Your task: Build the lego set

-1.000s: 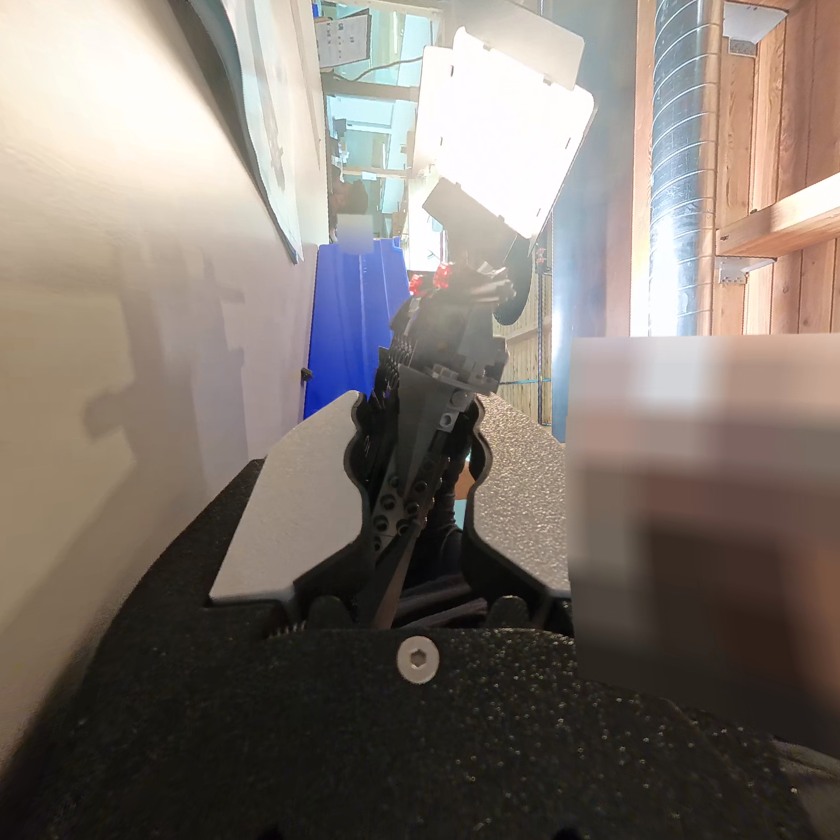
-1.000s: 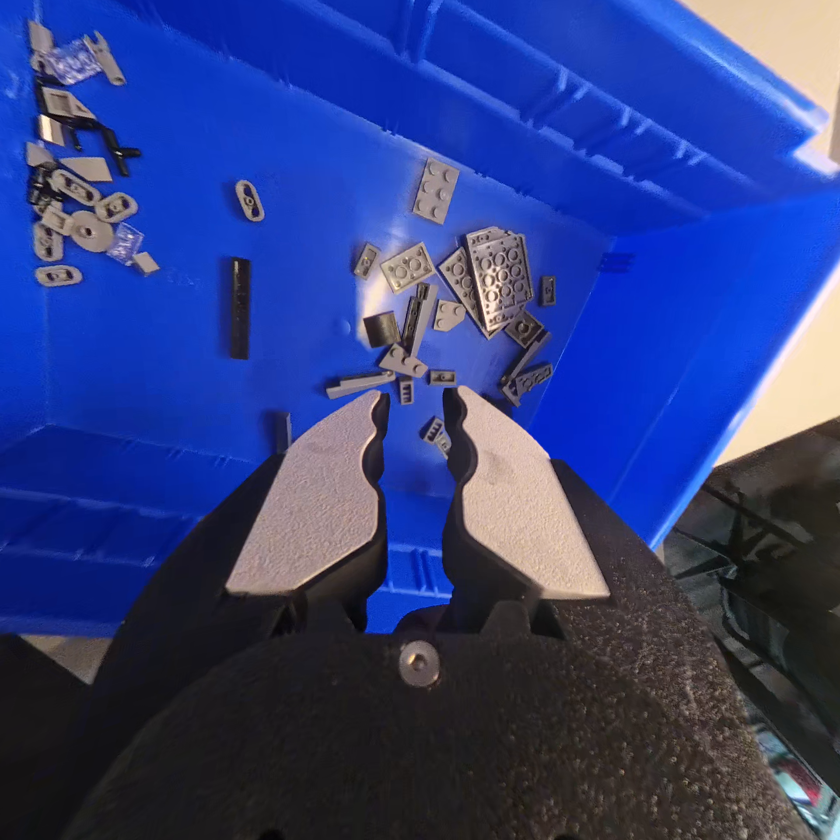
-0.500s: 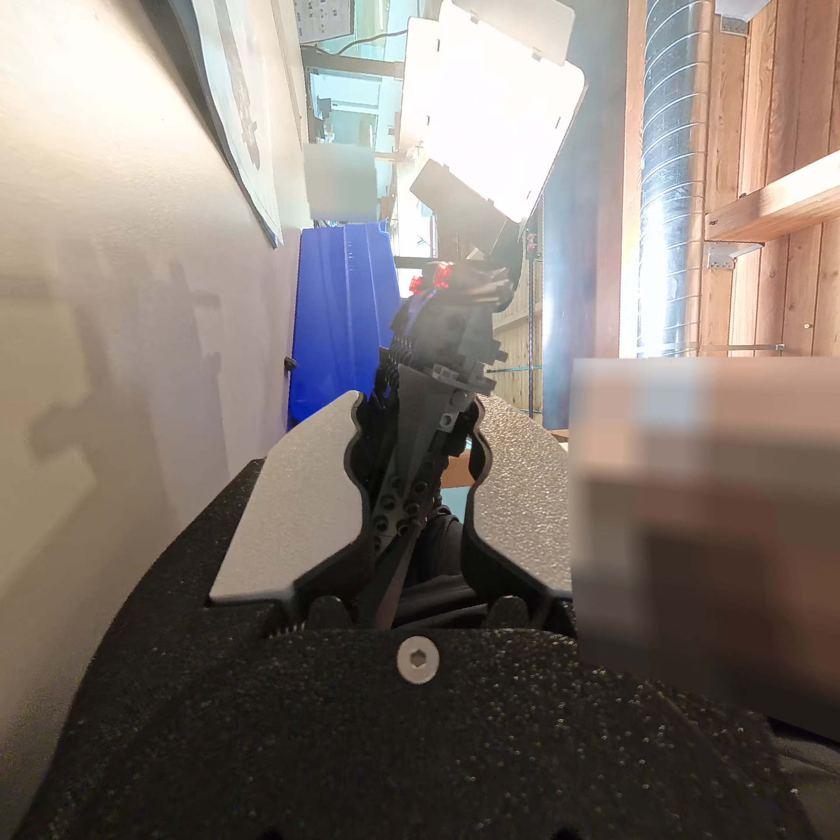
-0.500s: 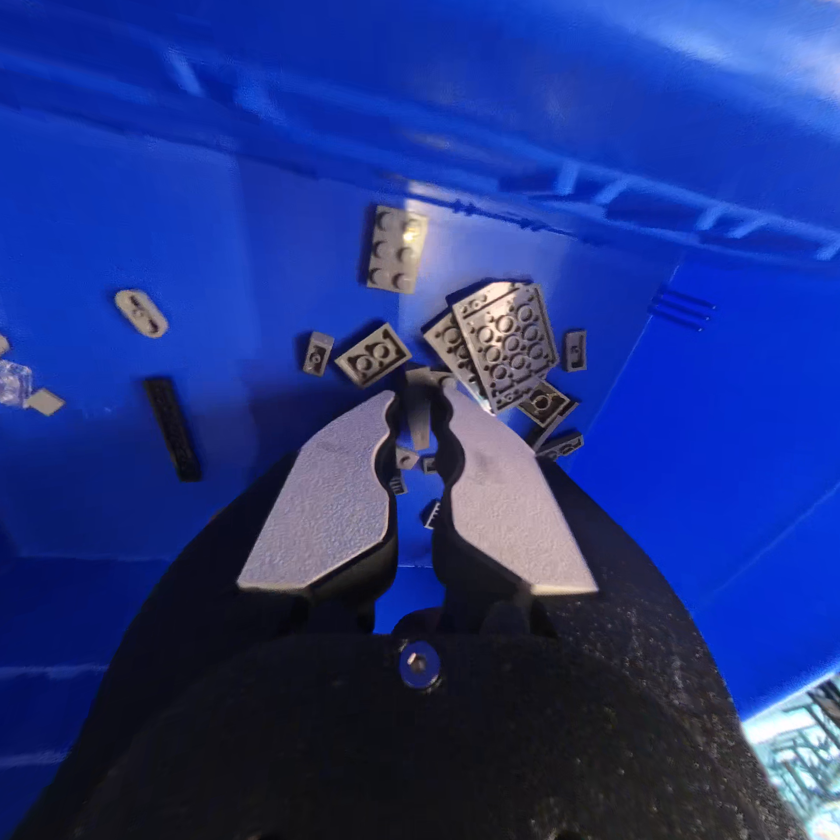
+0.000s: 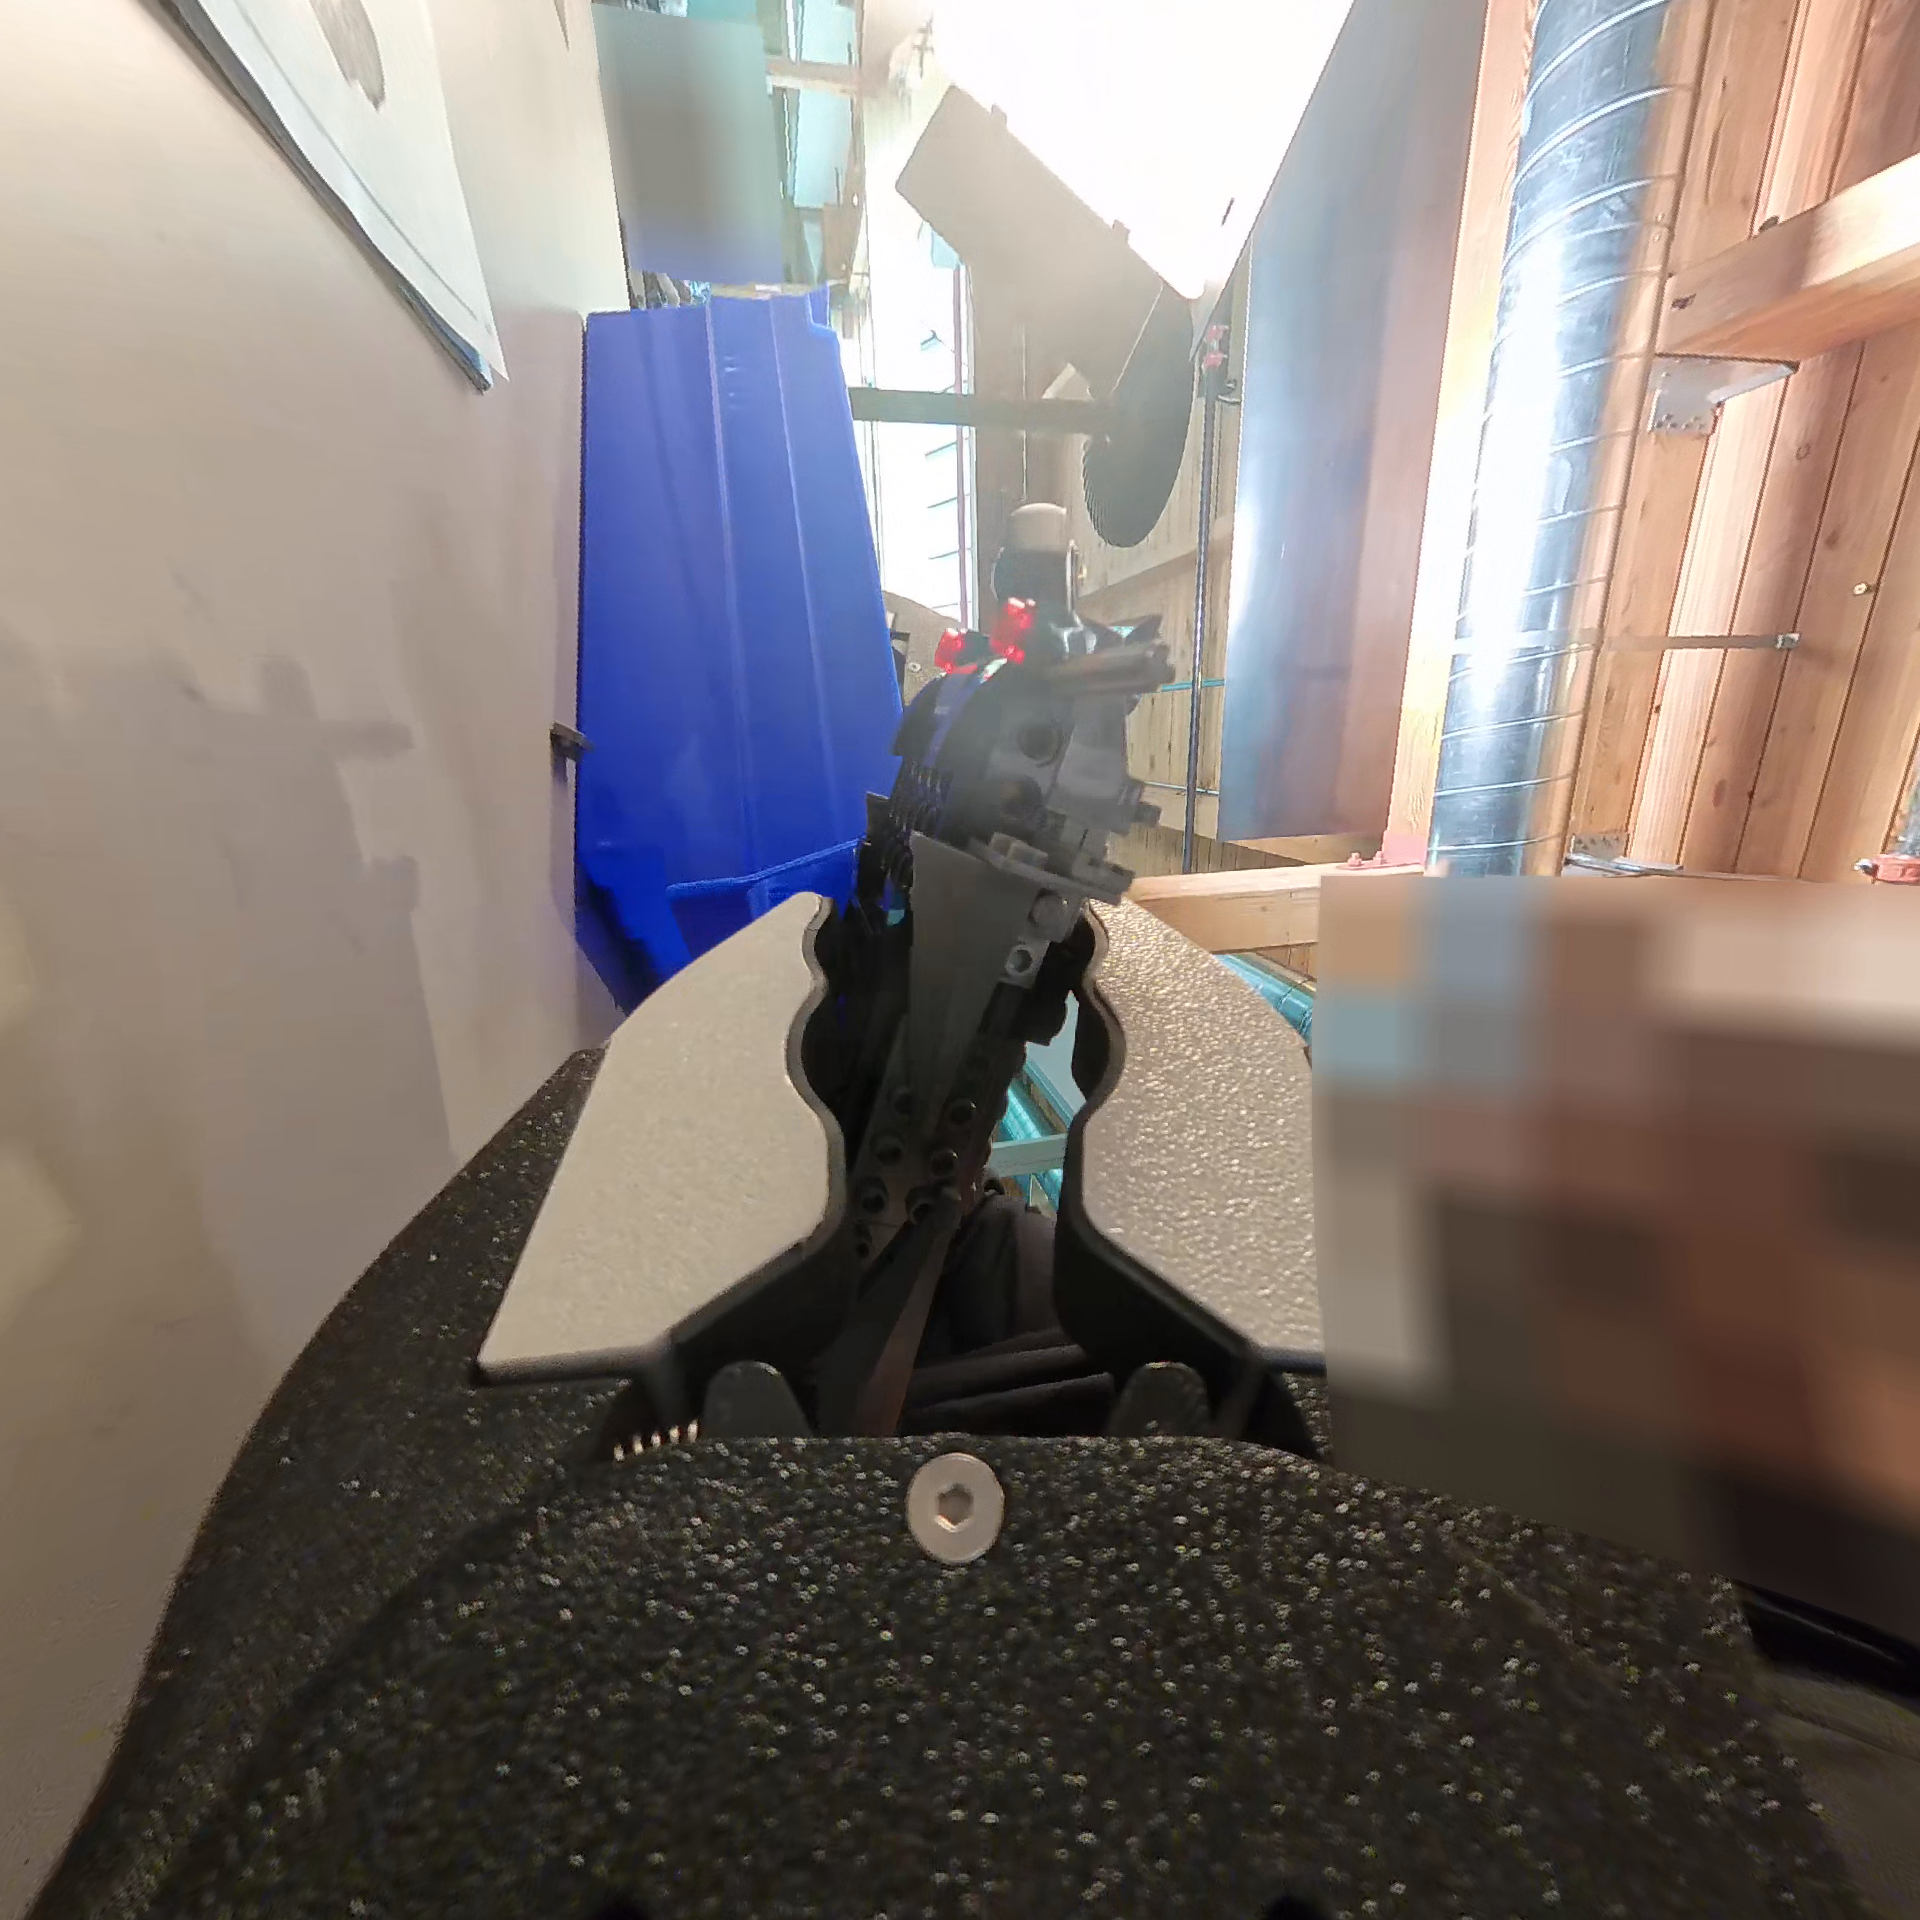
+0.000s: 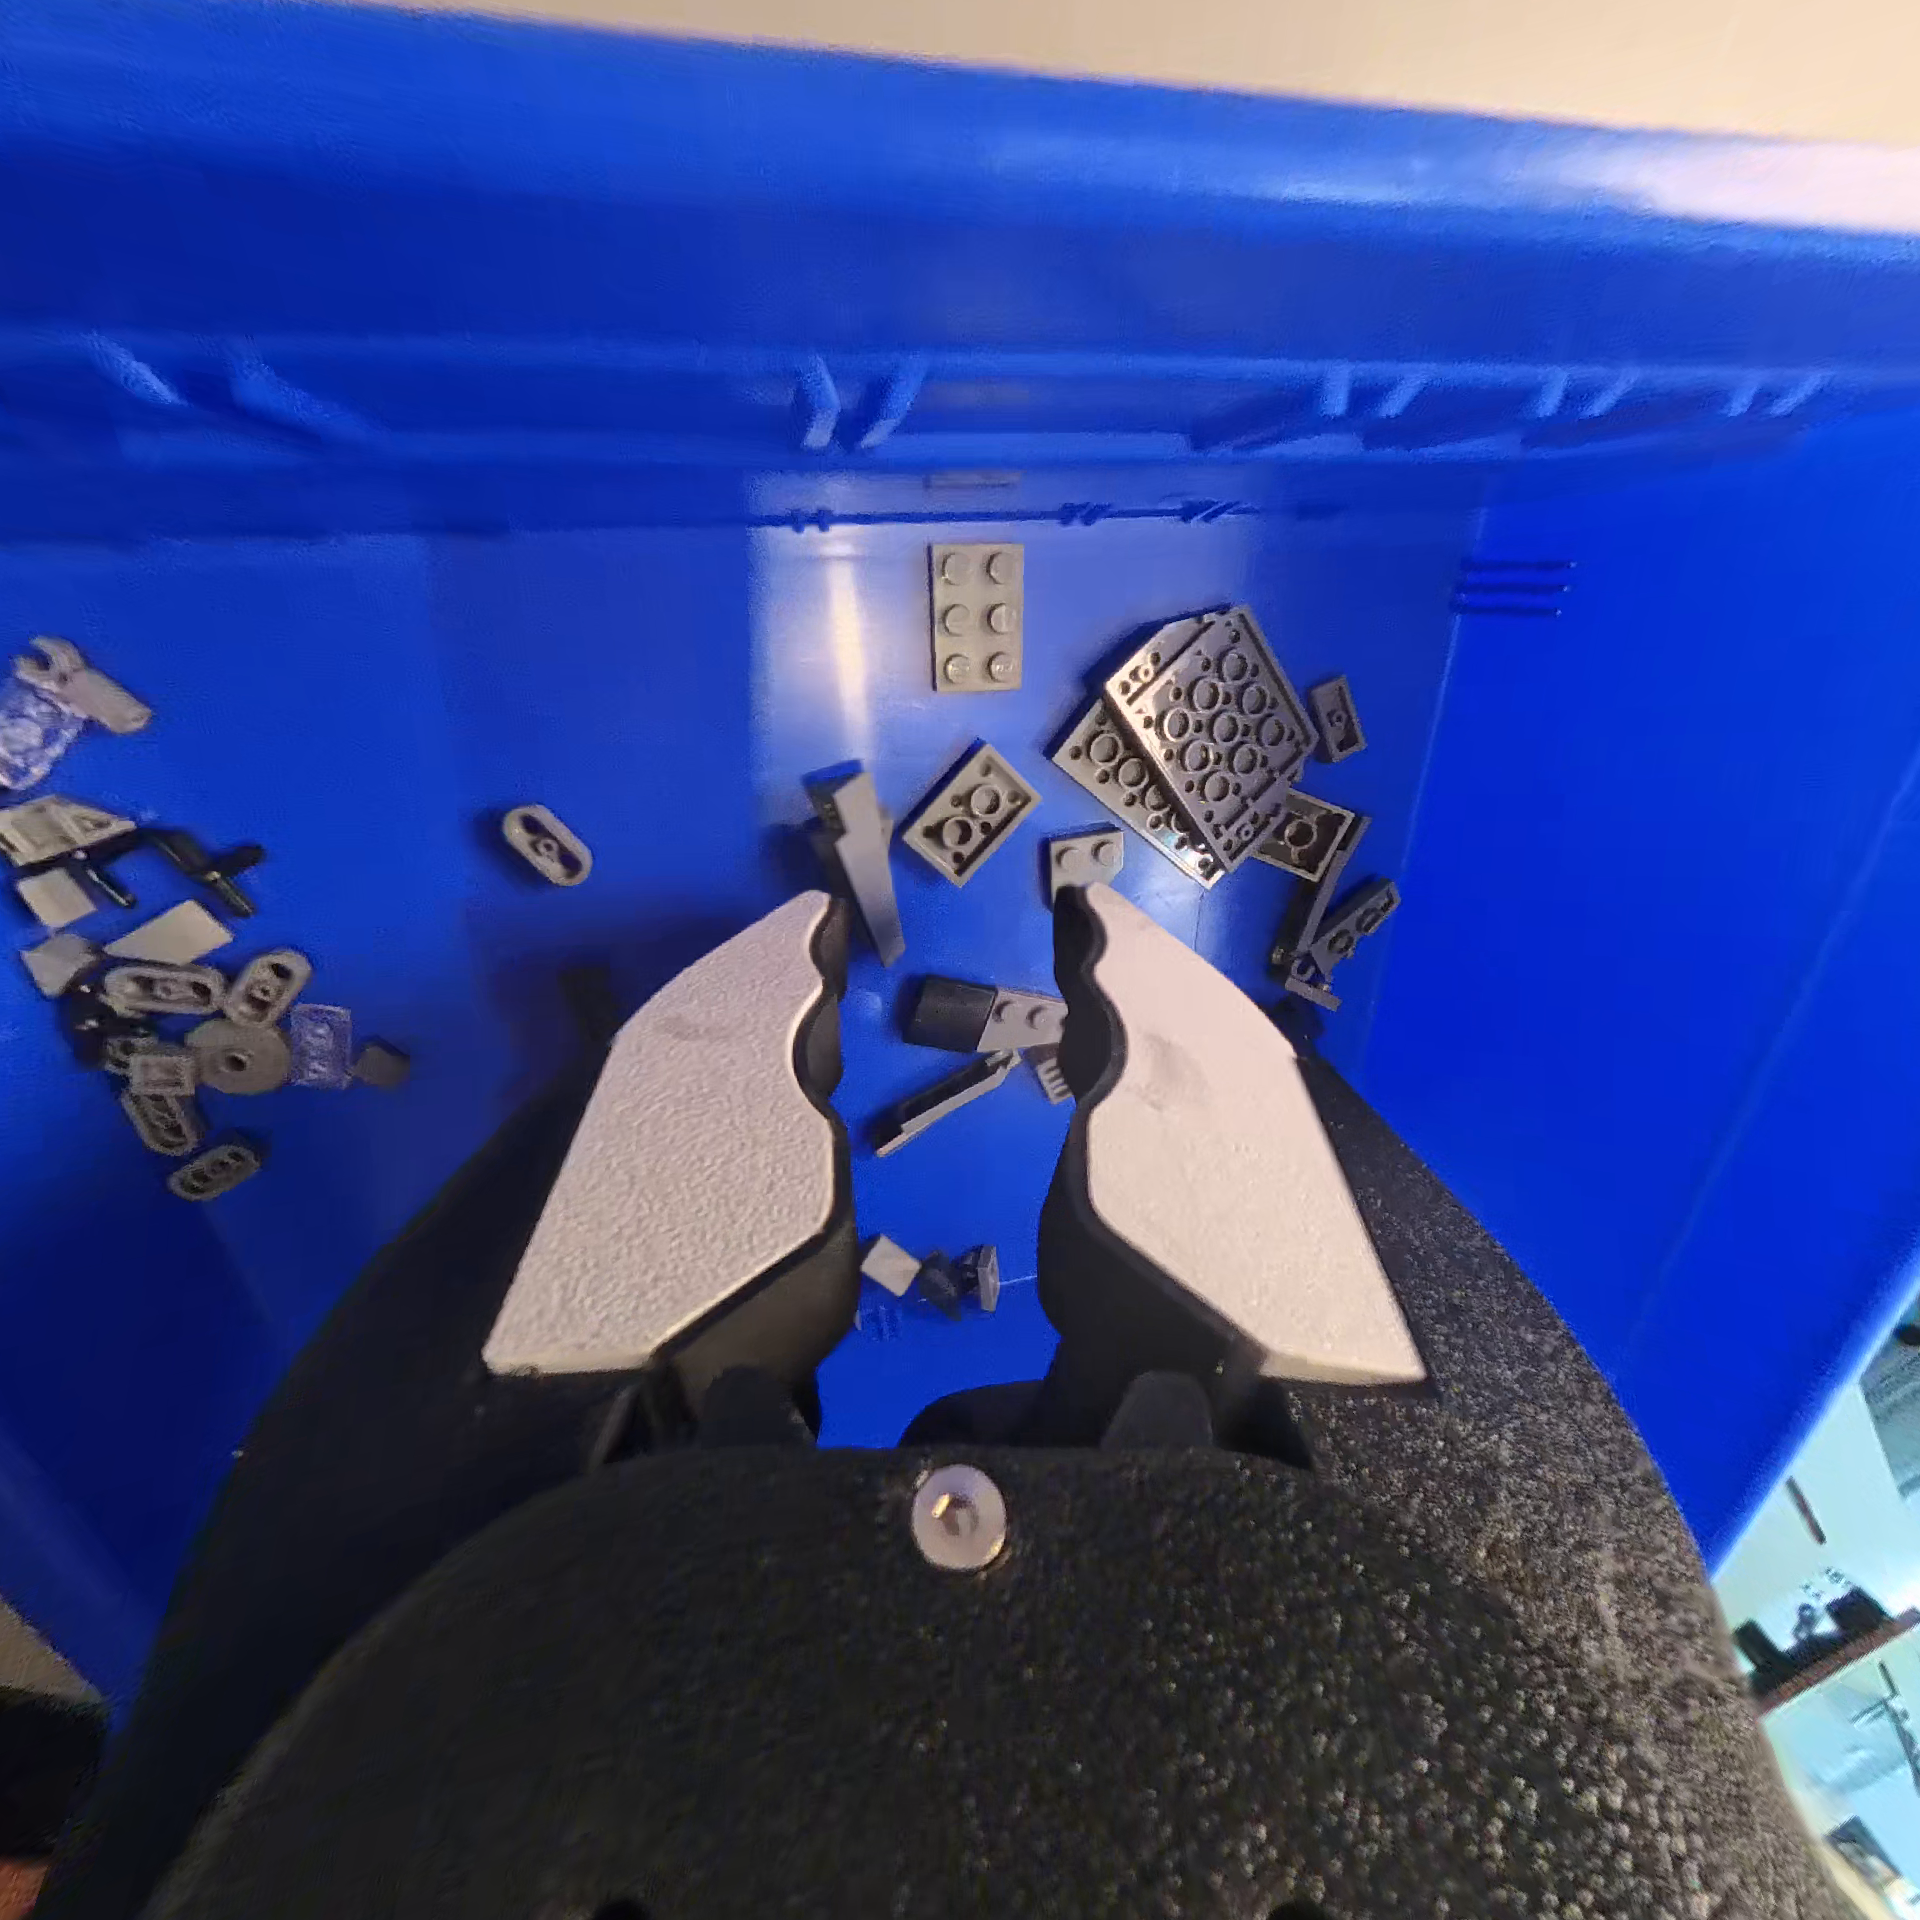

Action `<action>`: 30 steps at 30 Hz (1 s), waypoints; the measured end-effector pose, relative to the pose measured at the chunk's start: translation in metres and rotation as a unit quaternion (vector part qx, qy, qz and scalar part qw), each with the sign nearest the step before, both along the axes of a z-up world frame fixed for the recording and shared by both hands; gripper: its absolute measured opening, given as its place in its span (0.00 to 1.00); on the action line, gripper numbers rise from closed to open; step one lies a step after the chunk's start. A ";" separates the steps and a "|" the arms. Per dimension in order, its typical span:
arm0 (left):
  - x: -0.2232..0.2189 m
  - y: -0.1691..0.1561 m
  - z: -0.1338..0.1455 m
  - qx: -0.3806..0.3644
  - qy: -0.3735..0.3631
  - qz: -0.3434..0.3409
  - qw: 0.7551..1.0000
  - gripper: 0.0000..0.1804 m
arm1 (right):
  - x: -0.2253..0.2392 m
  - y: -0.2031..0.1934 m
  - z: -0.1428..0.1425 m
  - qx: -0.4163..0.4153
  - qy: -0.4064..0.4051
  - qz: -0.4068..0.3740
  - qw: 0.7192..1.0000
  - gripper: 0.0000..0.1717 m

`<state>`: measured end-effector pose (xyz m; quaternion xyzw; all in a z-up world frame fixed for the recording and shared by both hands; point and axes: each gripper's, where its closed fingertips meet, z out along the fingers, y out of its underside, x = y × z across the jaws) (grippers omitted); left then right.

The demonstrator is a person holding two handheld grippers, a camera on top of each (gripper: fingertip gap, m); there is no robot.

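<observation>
Two tongs: left (image 5: 951, 935) clamps dark grey brick model (image 5: 997, 852), red studs on top; right (image 6: 945, 909) agape over loose grey bricks (image 6: 1195, 727).

The left gripper (image 5: 951, 935) has its jaws parted around a dark grey brick model (image 5: 997, 883), both fingers closing on its lower part. The right gripper (image 6: 945, 914) points downward, jaws spread wide, gripping nothing.

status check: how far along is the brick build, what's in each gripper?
Done: a partly built dark grey brick model with red studs is clamped in the left gripper. In hand: the right gripper hangs open over the blue plastic bin, holding nothing. Left: many loose grey plates lie unpicked.
</observation>
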<state>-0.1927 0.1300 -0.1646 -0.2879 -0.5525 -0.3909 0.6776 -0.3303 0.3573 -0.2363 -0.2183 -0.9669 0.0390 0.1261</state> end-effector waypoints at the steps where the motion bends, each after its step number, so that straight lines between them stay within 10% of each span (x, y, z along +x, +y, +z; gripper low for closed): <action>1: 0.001 0.001 0.001 -0.002 0.001 -0.006 1.000 0.24 | 0.002 -0.002 0.004 -0.010 0.008 -0.012 1.000 0.24; 14: 0.031 -0.021 0.018 0.023 0.042 -0.052 0.998 0.24 | 0.048 0.011 0.048 -0.085 0.011 -0.066 0.994 0.19; 30: 0.077 -0.088 0.020 0.040 0.050 -0.057 0.996 0.24 | 0.073 -0.001 -0.021 0.051 -0.152 -0.017 0.987 0.14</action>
